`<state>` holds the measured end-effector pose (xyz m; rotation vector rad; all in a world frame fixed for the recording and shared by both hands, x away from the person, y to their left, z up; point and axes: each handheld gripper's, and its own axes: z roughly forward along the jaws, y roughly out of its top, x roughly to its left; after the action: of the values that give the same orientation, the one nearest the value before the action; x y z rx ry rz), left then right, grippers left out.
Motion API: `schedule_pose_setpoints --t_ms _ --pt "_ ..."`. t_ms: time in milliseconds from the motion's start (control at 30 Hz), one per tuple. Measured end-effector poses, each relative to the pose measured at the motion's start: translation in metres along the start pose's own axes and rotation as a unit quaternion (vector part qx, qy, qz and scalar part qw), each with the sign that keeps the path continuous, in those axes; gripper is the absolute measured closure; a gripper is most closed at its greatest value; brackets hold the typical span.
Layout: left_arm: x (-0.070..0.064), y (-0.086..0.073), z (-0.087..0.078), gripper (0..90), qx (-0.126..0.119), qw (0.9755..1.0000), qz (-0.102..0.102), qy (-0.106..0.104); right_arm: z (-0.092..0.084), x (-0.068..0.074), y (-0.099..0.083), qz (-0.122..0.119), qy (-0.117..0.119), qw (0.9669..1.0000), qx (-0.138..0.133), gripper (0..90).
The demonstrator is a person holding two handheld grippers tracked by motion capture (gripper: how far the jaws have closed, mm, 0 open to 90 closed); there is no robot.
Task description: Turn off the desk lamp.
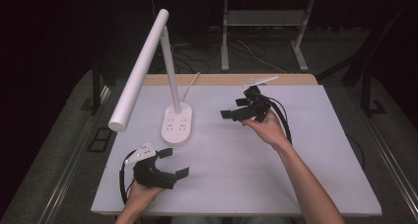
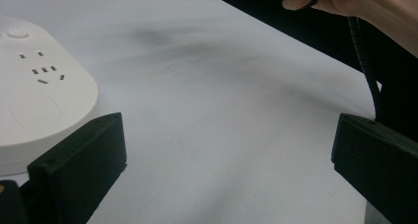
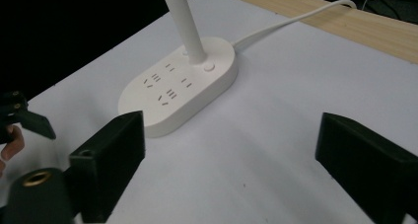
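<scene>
Nearest the camera, the left tongs (image 1: pixel 175 162) rest low on the white tabletop (image 1: pixel 236 184) at seven o'clock, jaws apart and empty; at two o'clock the right tongs (image 1: pixel 235 108), also spread wide with nothing between them, hover facing the desk lamp (image 1: pixel 170 81). The lamp stands at eleven o'clock, its oval socket base (image 1: pixel 177 126) flat on the tabletop and its cord (image 3: pixel 291 21) trailing to the far edge. Rigid, smooth and probably base-heavy, it looks best gripped low on the slim upright stem (image 3: pixel 185 21).
</scene>
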<state>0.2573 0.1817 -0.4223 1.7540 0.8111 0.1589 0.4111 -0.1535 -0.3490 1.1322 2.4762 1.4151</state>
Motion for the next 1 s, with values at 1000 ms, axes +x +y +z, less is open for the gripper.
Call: schedule_pose_setpoints --t_ms 1000 --pt "-0.001 -0.001 0.002 0.0 0.011 0.9999 0.004 -0.001 -0.096 0.005 -0.092 0.025 -0.027 0.9986 -0.039 0.5"
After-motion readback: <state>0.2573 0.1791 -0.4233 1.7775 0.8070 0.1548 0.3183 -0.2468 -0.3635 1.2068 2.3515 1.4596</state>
